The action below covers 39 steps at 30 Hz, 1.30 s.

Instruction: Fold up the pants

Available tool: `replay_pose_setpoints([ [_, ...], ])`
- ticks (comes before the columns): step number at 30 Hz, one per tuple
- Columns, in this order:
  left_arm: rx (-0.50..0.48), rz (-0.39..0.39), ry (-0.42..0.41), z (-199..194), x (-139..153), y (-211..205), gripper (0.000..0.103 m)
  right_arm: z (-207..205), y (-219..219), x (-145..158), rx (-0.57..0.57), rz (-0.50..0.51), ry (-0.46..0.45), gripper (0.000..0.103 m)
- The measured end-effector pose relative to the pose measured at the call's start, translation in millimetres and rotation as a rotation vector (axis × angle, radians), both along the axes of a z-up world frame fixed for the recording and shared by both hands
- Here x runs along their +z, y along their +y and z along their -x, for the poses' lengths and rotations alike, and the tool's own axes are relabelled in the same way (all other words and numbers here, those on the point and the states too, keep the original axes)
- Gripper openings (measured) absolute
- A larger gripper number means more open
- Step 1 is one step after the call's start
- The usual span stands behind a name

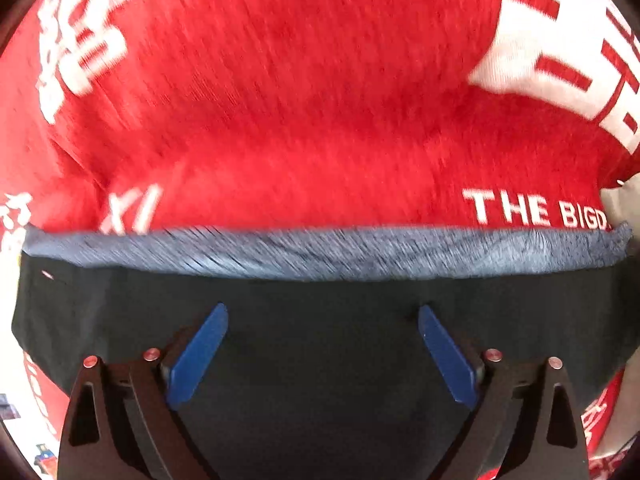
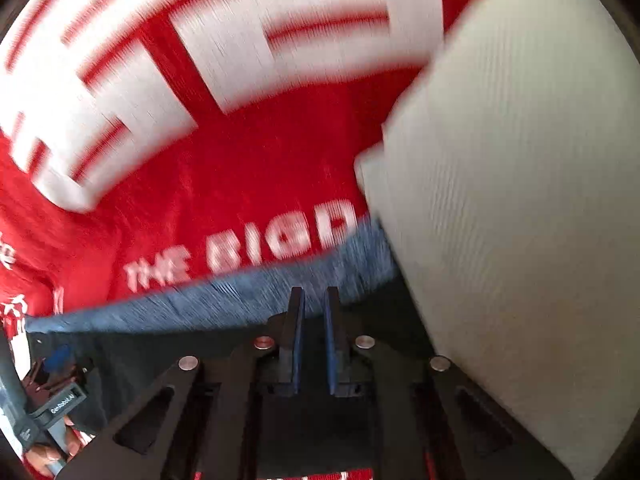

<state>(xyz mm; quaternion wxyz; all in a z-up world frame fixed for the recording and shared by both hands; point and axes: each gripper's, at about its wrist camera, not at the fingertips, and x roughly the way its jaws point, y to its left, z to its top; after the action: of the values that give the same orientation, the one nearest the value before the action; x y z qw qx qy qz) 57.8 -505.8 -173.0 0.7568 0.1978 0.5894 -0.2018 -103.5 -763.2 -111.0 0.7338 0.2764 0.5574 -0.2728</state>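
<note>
Black pants (image 1: 320, 360) with a grey-blue waistband (image 1: 320, 252) lie on the red printed cloth (image 1: 280, 100) under both of my grippers.

From the left wrist I see my left gripper (image 1: 323, 354) spread wide above the dark fabric, nothing between its blue pads (image 1: 196, 356). My right gripper (image 2: 314, 336) is pinched nearly closed over the waistband edge; I cannot tell whether fabric is caught in it. Just right of it sits a pale ribbed cushion (image 2: 520, 200), against the pants' end.
</note>
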Motion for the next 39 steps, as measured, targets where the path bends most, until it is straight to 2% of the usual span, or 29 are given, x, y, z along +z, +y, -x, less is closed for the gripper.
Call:
replay_pose_setpoints([
  [3, 0.036, -0.024, 0.009, -11, -5, 4, 0.097, -11, -9, -2, 0.012, 0.035, 0.023, 0.012],
  [6, 0.053, -0.021, 0.024, -16, -17, 7, 0.097, -20, -19, -38, 0.000, 0.008, 0.140, 0.008],
  [8, 0.040, -0.034, 0.007, -20, -15, 7, 0.097, -24, -13, -34, 0.026, 0.062, 0.130, 0.012],
  [10, 0.031, -0.065, -0.030, -23, -8, 12, 0.097, -15, -7, -20, -0.011, 0.036, 0.084, 0.014],
  [12, 0.036, -0.068, -0.044, -22, 0, 25, 0.097, 3, -2, -6, -0.056, -0.002, 0.029, 0.029],
  [14, 0.060, -0.071, -0.036, -24, 7, 40, 0.097, 26, 10, 7, -0.074, -0.019, -0.008, 0.038],
  [15, 0.080, -0.078, -0.025, -24, 9, 51, 0.097, 38, 17, 10, -0.070, -0.033, -0.020, 0.038],
  [18, 0.116, -0.094, -0.010, -24, 14, 79, 0.097, 73, 39, 12, -0.083, -0.143, -0.063, 0.038],
  [20, 0.129, -0.113, -0.006, -19, 17, 91, 0.097, 91, 52, 2, -0.120, -0.267, -0.087, 0.038],
  [22, 0.141, -0.124, 0.010, -18, 15, 105, 0.097, 103, 75, -8, -0.149, -0.374, -0.112, 0.038],
  [24, 0.147, -0.132, 0.022, -16, 13, 114, 0.097, 105, 90, -18, -0.154, -0.439, -0.127, 0.038],
  [29, 0.127, -0.134, 0.015, -10, 16, 135, 0.097, 92, 120, -25, -0.113, -0.523, -0.150, 0.038],
  [33, 0.133, -0.139, 0.004, -15, 17, 160, 0.097, 58, 146, -27, -0.048, -0.555, -0.170, 0.039],
  [39, 0.158, -0.124, -0.042, -42, 13, 218, 0.097, 20, 235, -35, 0.014, -0.664, -0.244, 0.040],
])
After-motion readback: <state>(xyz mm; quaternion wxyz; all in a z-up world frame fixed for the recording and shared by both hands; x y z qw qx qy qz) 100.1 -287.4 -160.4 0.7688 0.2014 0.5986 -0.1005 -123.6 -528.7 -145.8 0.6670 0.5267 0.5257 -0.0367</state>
